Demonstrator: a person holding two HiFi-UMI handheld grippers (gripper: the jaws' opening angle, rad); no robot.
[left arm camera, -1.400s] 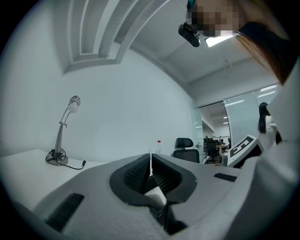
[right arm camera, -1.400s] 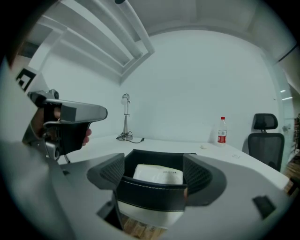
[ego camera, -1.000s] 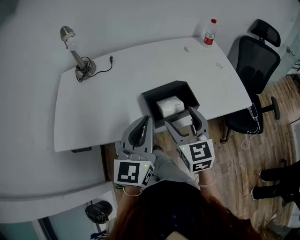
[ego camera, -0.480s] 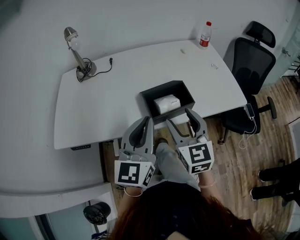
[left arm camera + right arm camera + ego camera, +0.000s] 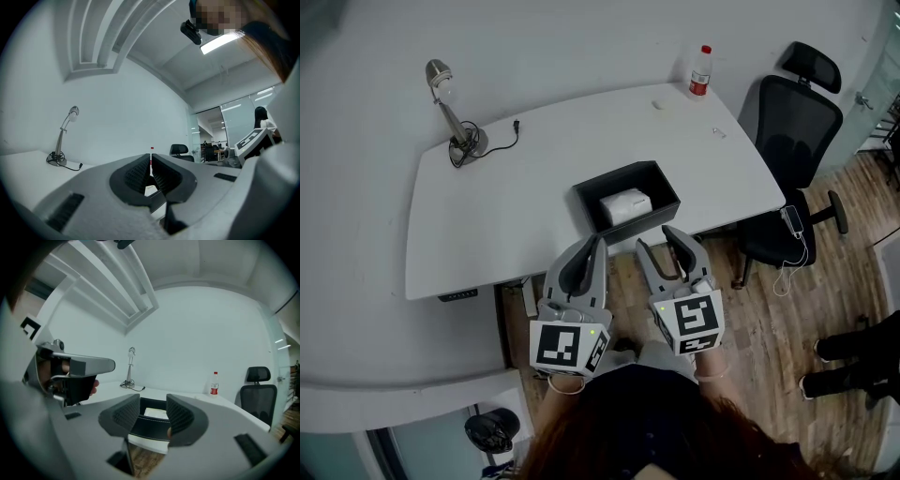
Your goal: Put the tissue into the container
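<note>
A white tissue pack lies inside the black open container at the near edge of the white table. Both grippers hover over the wooden floor, short of the table edge. My left gripper is shut and holds nothing; in the left gripper view its jaws meet. My right gripper has its jaws closing, with a gap still between them and nothing in it. Through that gap the right gripper view shows the container and the tissue pack ahead.
A desk lamp with its cable stands at the table's far left. A bottle with a red label is at the far right corner, with small items near it. A black office chair stands right of the table.
Both grippers have drawn back from the container toward the person. The right jaws, wide apart over the container before, have narrowed. The tissue pack stays in the container.
</note>
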